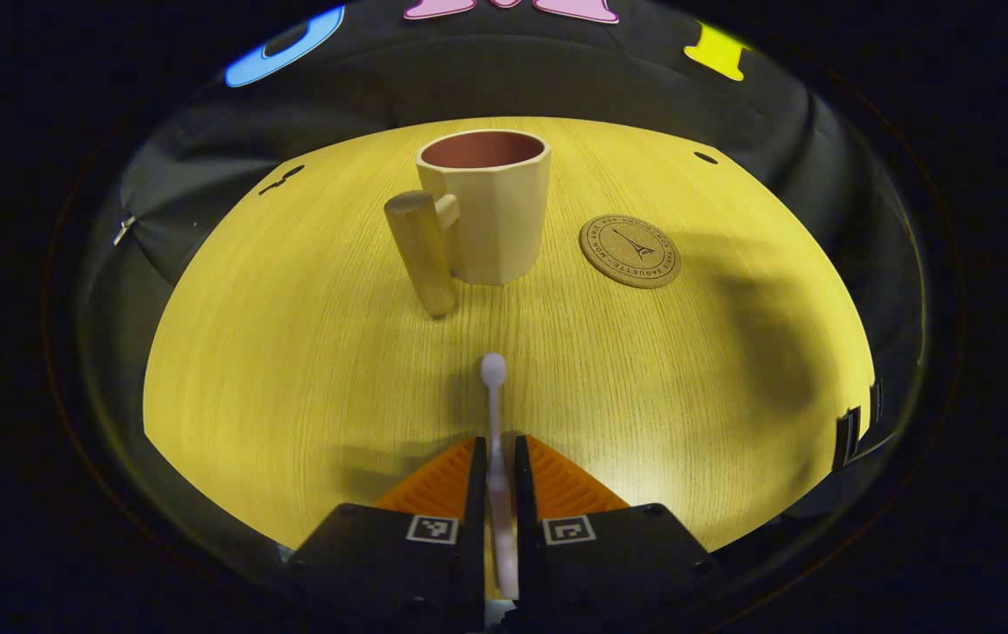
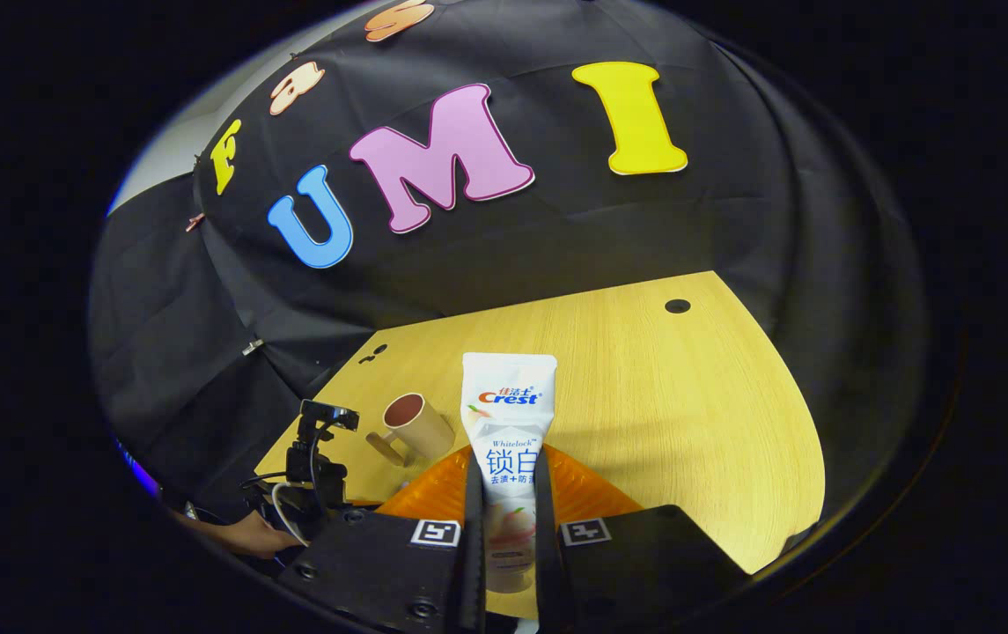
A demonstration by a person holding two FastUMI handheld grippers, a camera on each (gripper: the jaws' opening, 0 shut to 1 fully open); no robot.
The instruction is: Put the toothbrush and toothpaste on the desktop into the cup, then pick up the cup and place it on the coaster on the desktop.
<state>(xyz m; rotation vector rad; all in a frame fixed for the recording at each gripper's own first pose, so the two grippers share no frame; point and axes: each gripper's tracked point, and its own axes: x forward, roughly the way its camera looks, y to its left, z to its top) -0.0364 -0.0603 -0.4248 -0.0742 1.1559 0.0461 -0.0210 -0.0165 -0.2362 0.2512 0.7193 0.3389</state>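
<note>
In the left gripper view my left gripper point(image 1: 496, 458) is shut on a white toothbrush point(image 1: 495, 414), whose head points ahead above the wooden desktop point(image 1: 292, 370). Beyond it stands a cream cup point(image 1: 493, 207) with a wooden handle on its left side and nothing inside. A round cork coaster point(image 1: 629, 250) lies to the right of the cup. In the right gripper view my right gripper point(image 2: 505, 493) is shut on a white toothpaste tube point(image 2: 508, 423), held upright above the desktop point(image 2: 688, 405). The cup point(image 2: 415, 427) sits lower left, with the other gripper point(image 2: 314, 475) and a hand near it.
Black cloth walls point(image 2: 556, 238) close the booth behind and beside the desktop. Small dark holes point(image 1: 705, 158) mark the far corners of the desktop. Its near right edge point(image 2: 785, 537) falls off close to my right gripper.
</note>
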